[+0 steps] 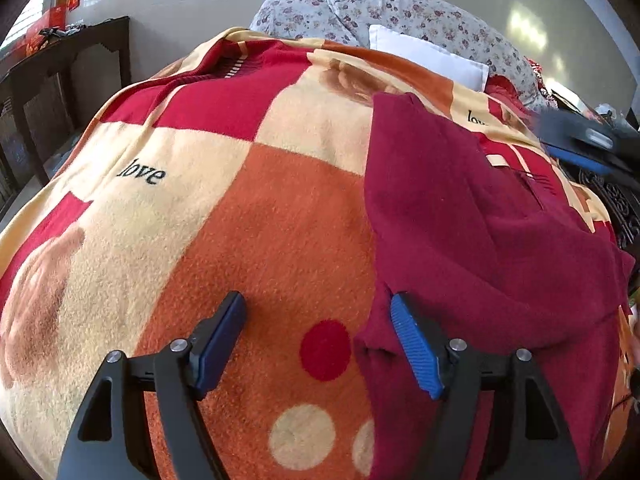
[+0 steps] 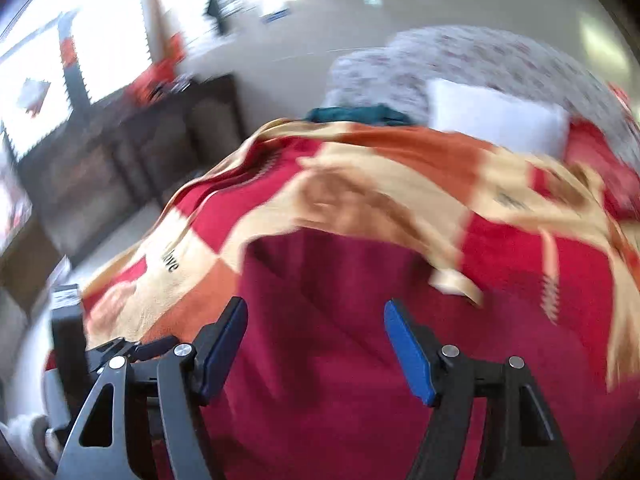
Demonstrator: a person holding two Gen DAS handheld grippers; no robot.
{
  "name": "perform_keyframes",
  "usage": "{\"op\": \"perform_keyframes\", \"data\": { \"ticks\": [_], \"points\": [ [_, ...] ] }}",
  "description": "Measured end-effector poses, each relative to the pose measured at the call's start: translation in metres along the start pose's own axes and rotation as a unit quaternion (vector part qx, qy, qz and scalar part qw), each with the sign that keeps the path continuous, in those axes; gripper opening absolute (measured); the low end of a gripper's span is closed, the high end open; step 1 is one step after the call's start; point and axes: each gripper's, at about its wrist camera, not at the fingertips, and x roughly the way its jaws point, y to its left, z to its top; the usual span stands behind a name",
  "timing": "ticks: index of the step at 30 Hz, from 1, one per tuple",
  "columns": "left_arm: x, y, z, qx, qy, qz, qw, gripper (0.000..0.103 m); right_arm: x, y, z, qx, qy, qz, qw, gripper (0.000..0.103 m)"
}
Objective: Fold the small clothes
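Observation:
A dark red garment (image 1: 480, 240) lies spread on a checked orange, cream and red blanket (image 1: 224, 200); a pale label (image 1: 496, 159) shows near its far end. My left gripper (image 1: 318, 316) is open and empty, low over the blanket at the garment's left edge, its right finger (image 1: 412, 344) at the cloth's edge. My right gripper (image 2: 314, 320) is open and empty above the garment (image 2: 328, 340); that view is motion-blurred. The label shows there too (image 2: 460, 284). The right gripper's body appears blurred at the far right of the left wrist view (image 1: 580, 136).
Floral pillows (image 1: 400, 12) and a white cushion (image 1: 432, 56) lie at the bed's far end. A teal cloth (image 2: 360, 114) sits behind the blanket. A dark wooden cabinet (image 1: 60, 80) stands to the left by a bright window.

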Motion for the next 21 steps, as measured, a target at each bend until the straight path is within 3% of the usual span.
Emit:
{"op": "perform_keyframes", "data": {
  "ticks": [3,5,6,7,11,18,21],
  "points": [
    [0.002,0.001,-0.001,0.003,-0.004,-0.005,1.0000,0.079,0.038,0.026,0.012,-0.044,0.016,0.012,0.999,0.075],
    [0.003,0.002,-0.002,0.005,-0.007,-0.009,0.9999,0.079,0.060,0.037,0.015,-0.079,0.030,-0.003,0.996,0.073],
    [0.002,0.003,-0.002,0.007,-0.008,-0.011,0.9999,0.079,0.067,0.038,0.014,-0.090,0.037,-0.008,0.995,0.050],
    [0.002,0.004,-0.001,0.007,-0.009,-0.013,0.9998,0.079,0.074,0.038,0.013,-0.099,0.048,-0.011,0.994,0.014],
    [-0.002,0.010,0.000,-0.005,-0.017,-0.022,0.9996,0.079,0.087,0.033,0.016,-0.076,0.055,0.001,0.996,0.012],
    [-0.012,0.016,0.003,-0.006,-0.053,0.018,0.9984,0.079,0.111,0.035,0.026,-0.037,0.028,0.006,0.999,0.009],
    [-0.011,0.014,0.003,-0.003,-0.054,0.017,0.9984,0.079,0.098,0.034,0.023,-0.030,0.018,0.011,0.999,0.012]
  ]
}}
